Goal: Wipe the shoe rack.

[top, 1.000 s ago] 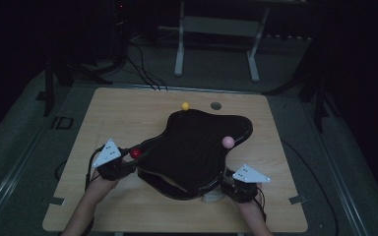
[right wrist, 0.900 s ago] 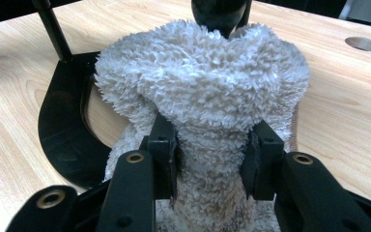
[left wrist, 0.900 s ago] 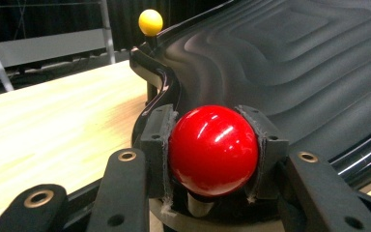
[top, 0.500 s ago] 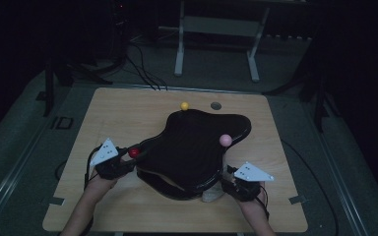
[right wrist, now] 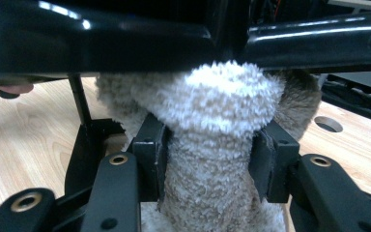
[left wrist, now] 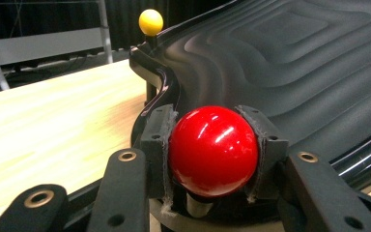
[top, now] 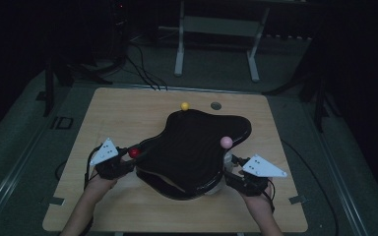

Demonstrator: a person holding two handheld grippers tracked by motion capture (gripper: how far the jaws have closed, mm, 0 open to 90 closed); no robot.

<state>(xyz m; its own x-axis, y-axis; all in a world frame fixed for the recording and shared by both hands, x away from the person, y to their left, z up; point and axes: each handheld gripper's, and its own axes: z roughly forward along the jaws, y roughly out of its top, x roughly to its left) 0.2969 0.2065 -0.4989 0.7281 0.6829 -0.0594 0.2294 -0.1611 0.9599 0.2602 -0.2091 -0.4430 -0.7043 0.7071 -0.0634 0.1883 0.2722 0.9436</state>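
A black board (top: 197, 142) with a rippled top lies on the wooden table (top: 128, 113). It carries a red ball (top: 134, 153), a yellow ball (top: 184, 105) and a pink ball (top: 226, 142) on short stems. My left gripper (top: 130, 156) is shut on the red ball (left wrist: 213, 150) at the board's left edge; the yellow ball (left wrist: 150, 21) stands beyond it. My right gripper (top: 230, 173) is at the board's near right edge. Its jaws have just been opening, and its pads (right wrist: 147, 145) still pinch a beige plush thing (right wrist: 222, 96) under the black rim.
A round hole (top: 216, 105) sits in the table behind the board, and it is visible again to the right of the plush (right wrist: 328, 124). Bare wood surrounds the board. A metal stand (top: 216, 29) and cables lie on the floor beyond the table.
The right gripper has risen a little at the board's near right edge. The left gripper and the red ball have stayed put.
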